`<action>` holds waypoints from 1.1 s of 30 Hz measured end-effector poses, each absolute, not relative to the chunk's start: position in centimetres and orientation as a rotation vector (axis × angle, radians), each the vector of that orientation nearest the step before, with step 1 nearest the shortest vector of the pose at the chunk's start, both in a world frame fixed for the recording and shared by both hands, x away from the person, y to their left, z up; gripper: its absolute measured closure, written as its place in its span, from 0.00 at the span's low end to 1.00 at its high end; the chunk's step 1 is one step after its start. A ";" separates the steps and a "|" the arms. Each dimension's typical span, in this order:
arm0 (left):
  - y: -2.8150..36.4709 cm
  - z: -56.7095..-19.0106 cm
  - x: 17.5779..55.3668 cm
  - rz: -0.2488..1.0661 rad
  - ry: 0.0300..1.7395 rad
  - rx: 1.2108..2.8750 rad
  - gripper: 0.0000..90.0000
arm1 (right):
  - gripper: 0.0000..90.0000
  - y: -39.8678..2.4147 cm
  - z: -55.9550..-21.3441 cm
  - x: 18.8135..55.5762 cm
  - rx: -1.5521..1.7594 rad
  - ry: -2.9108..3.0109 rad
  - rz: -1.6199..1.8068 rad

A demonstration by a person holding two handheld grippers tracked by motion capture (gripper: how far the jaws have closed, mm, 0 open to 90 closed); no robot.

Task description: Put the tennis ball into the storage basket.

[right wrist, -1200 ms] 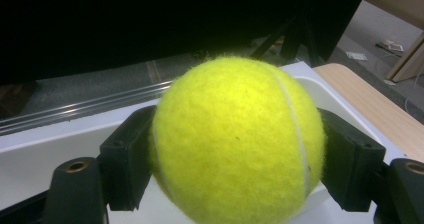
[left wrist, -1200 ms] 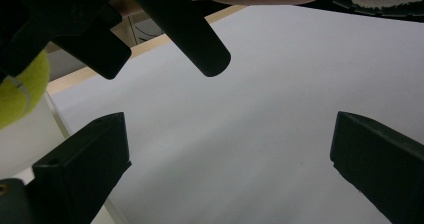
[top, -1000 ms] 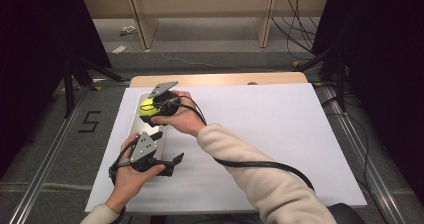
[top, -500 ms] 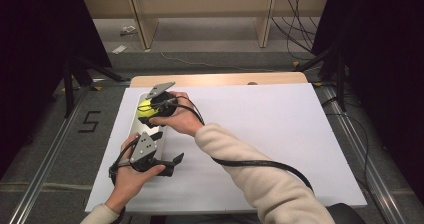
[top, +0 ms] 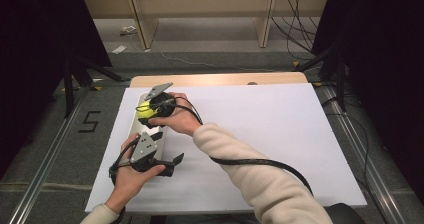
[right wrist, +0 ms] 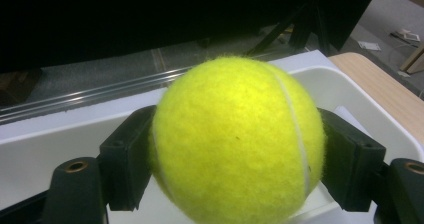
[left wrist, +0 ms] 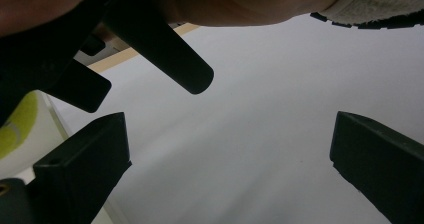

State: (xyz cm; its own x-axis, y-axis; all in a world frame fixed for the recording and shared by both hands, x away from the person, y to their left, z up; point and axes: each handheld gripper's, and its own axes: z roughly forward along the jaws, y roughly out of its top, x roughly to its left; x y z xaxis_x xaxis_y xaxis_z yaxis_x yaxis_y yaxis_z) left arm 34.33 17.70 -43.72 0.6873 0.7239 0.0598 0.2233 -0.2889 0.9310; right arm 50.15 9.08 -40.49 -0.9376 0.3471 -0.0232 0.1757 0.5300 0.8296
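Right gripper view: tennis ball [right wrist: 235,139] clamped between right gripper [right wrist: 235,169] fingers, over white tray [right wrist: 55,149]. Left gripper [left wrist: 225,164] fingers open, empty. Lower well inside tray before releasing

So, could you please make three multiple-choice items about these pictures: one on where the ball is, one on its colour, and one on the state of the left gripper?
1. Where is the tennis ball?
A. Between the jaws of the right gripper, over the white tray
B. On the floor under the table
C. In the left gripper

2. What colour is the ball?
A. Red
B. Yellow-green
C. Blue

3. In what state is the left gripper?
A. Shut on the ball
B. Shut on a cable
C. Open and holding nothing

Answers:
1. A, since the right gripper view shows both jaws pressed on the ball's sides with the tray wall behind it.
2. B, as the right gripper view and the high view both show it.
3. C, since the left gripper view shows its jaws wide apart with only the white table sheet between them.
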 end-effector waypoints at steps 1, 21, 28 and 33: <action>17.7 -43.7 34.3 0.592 0.747 1.840 0.02 | 0.29 9.1 -40.6 50.2 0.444 2.587 1.364; 17.6 -43.7 34.3 0.589 0.740 1.848 0.02 | 0.29 9.3 -41.4 51.0 0.469 2.606 1.338; 17.7 -43.7 34.3 0.590 0.743 1.845 0.02 | 0.29 9.6 -41.5 51.0 0.469 2.618 1.331; 17.7 -43.7 34.3 0.589 0.744 1.844 0.02 | 0.29 9.8 -41.6 51.1 0.447 2.640 1.310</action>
State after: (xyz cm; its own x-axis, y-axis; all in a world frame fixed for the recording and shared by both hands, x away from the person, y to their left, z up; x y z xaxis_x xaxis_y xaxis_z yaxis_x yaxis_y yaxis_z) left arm 34.30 17.70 -43.75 0.6895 0.7219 0.0598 0.2239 -0.2909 0.9302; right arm 51.09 9.76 -41.61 -0.9424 0.3342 -0.0107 0.1937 0.5717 0.7973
